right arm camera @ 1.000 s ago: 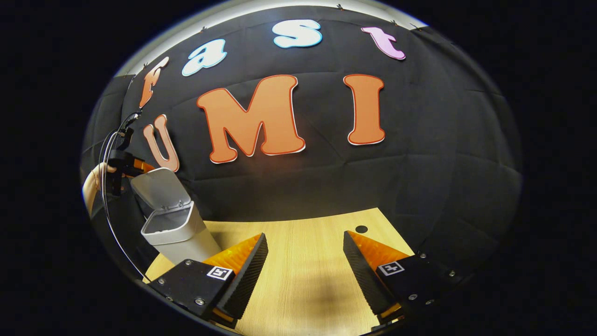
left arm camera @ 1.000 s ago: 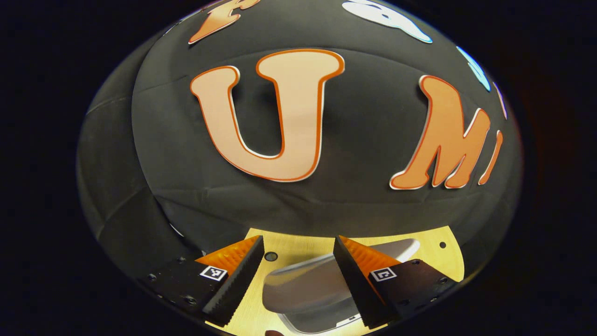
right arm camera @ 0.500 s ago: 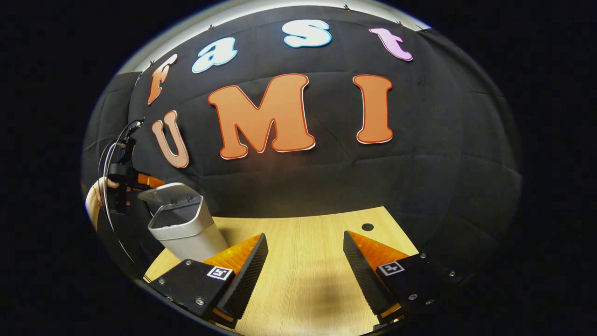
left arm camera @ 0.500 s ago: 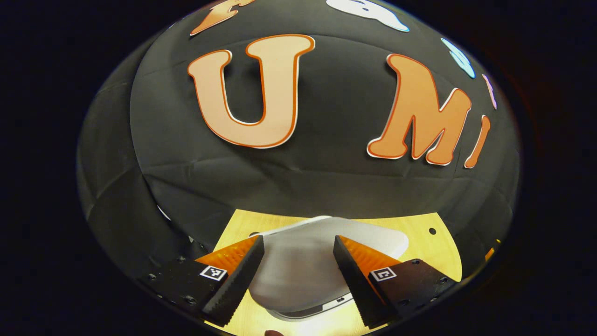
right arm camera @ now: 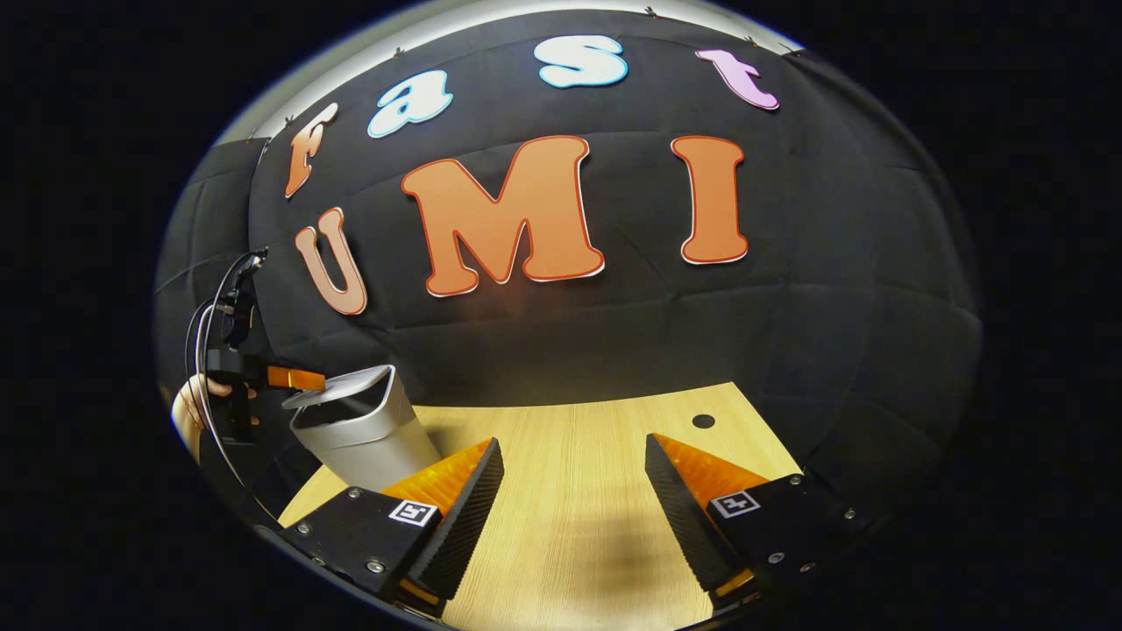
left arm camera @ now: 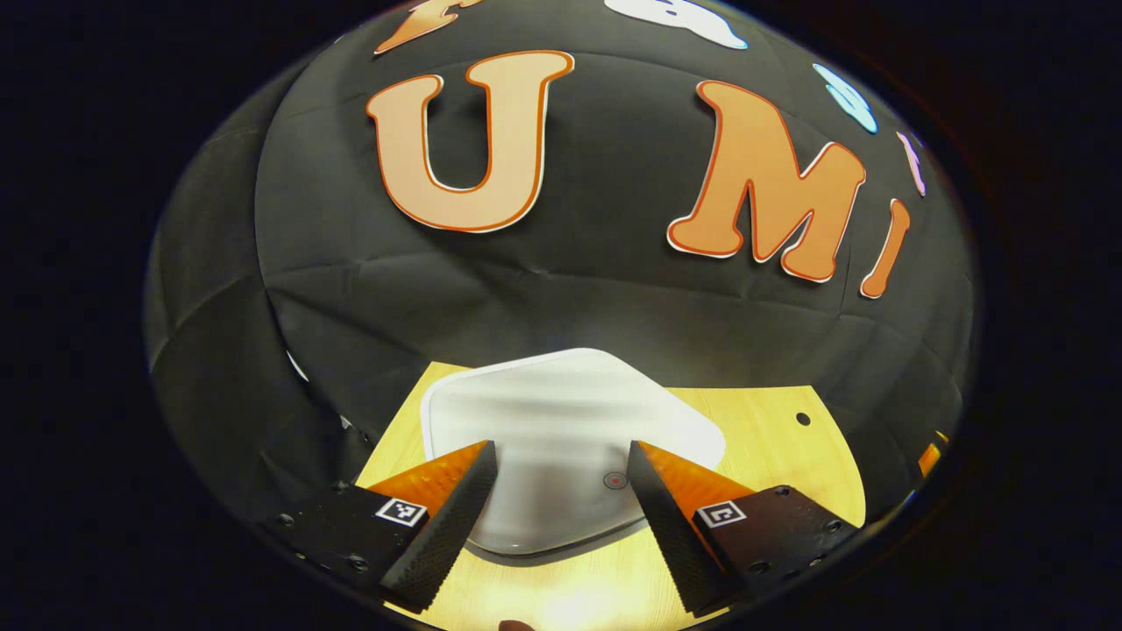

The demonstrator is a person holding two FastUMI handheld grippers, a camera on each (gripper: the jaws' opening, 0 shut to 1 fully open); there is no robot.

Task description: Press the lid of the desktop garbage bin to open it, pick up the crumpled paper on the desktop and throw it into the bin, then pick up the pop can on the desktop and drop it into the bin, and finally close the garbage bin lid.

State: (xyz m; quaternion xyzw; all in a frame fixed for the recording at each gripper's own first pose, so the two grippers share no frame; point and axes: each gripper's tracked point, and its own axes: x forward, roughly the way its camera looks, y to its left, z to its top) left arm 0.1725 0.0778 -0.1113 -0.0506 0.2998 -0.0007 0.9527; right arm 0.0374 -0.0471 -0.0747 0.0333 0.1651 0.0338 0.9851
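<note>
Now we held the left gripper [left arm camera: 554,499], fingers apart, just above the lid [left arm camera: 561,429]; right gripper [right arm camera: 570,508], also apart, hung well away.

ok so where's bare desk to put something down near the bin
Bare wood desk runs from the bin right to the small hole by the black wall, ahead of the right gripper. It is crowded at the bin itself, where the left gripper sits over the lid.

Ahead of the left gripper [left arm camera: 561,508], the bin's lid [left arm camera: 561,421] is motion-blurred, its near edge hidden behind both fingers; whether they touch it is unclear
</note>
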